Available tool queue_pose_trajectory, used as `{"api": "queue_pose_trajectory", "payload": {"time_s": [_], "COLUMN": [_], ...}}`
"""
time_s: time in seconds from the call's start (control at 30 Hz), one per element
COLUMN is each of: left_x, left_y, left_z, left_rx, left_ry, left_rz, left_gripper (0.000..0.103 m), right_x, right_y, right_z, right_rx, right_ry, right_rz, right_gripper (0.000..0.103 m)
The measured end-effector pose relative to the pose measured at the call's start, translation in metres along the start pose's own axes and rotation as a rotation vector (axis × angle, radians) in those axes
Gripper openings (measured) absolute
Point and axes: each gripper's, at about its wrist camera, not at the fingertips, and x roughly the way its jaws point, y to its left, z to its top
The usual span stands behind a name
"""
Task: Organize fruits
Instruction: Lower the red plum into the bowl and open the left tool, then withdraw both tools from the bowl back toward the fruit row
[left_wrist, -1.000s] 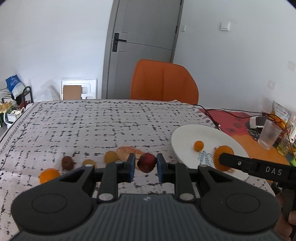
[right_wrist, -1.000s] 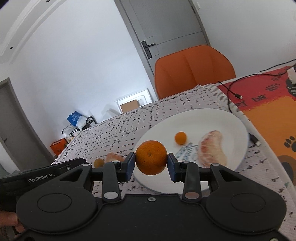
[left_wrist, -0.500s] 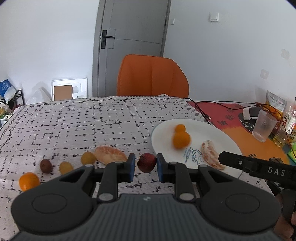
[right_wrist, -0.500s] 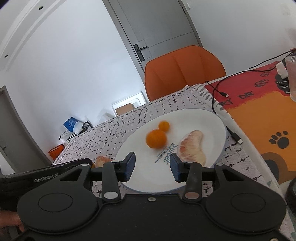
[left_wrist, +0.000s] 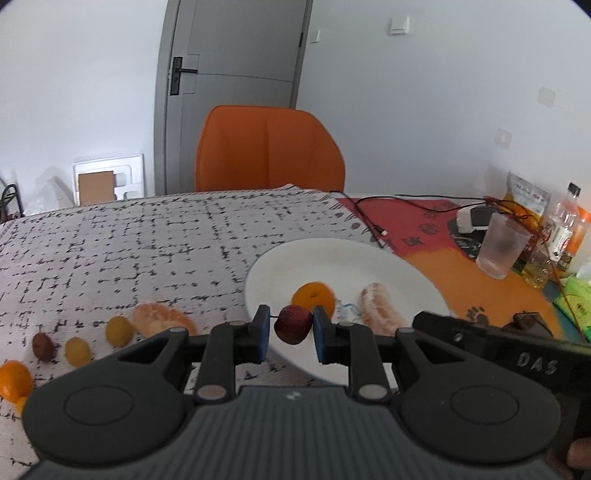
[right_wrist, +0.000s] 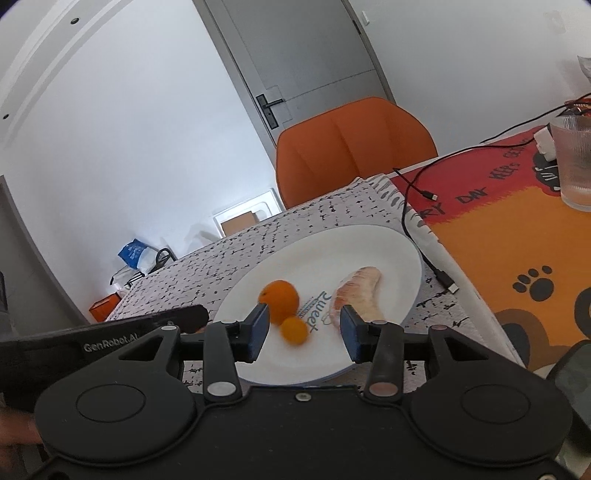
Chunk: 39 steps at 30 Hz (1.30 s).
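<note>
The left gripper (left_wrist: 289, 334) pinches a dark red lychee (left_wrist: 293, 324) over the white plate (right_wrist: 391, 243) — holding a mandarin (right_wrist: 279, 296), kumquat (right_wrist: 294, 330) and peeled segment (right_wrist: 356, 293) — while the right gripper (right_wrist: 303, 332), jaws just opened, stands empty.

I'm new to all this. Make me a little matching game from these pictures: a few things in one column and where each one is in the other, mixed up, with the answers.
Things:
1. dark red fruit
2. big orange
3. yellow fruit
4. glass

Places:
A. on the orange and red mat
B. on the white plate
C. gripped in the left tongs
D. on the patterned cloth, off the plate

Pairs: 1-C, 2-B, 3-D, 4-A
</note>
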Motion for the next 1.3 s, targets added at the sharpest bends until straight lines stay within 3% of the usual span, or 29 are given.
{"api": "queue_pose_trajectory", "payload": {"time_s": [0.23, 0.33, 0.43, 0.5, 0.6, 0.67, 1.1, 1.3], "left_x": [-0.006, -0.009, -0.013, -0.019, -0.028, -0.035, -0.065, -0.078], "left_y": [-0.003, 0.002, 0.008, 0.013, 0.022, 0.029, 0.064, 0.072], "left_z": [0.003, 0.002, 0.001, 0.001, -0.001, -0.001, -0.01, -0.012], "left_rx": [-0.008, -0.017, -0.02, -0.022, -0.031, -0.036, -0.071, -0.076], "left_ry": [-0.028, -0.021, -0.018, -0.027, -0.051, -0.066, -0.076, -0.087], "left_rz": [0.003, 0.01, 0.042, 0.068, 0.113, 0.141, 0.253, 0.274], "left_gripper": [0.027, 0.034, 0.047, 0.064, 0.081, 0.085, 0.092, 0.094], "right_x": [-0.004, -0.004, -0.003, -0.003, -0.002, -0.002, 0.0, -0.002], "right_y": [0.0, 0.0, 0.003, 0.006, 0.011, 0.014, 0.04, 0.05], "right_z": [0.0, 0.0, -0.001, -0.002, -0.003, -0.003, -0.008, -0.009], "right_rx": [0.001, 0.004, 0.001, -0.002, -0.008, -0.014, -0.065, -0.072], "right_ry": [-0.005, -0.003, -0.003, -0.005, -0.003, -0.005, -0.014, -0.013], "right_rz": [-0.014, -0.015, -0.011, -0.008, -0.004, -0.003, 0.001, 0.012], "right_gripper": [0.047, 0.048, 0.051, 0.055, 0.058, 0.062, 0.096, 0.099]}}
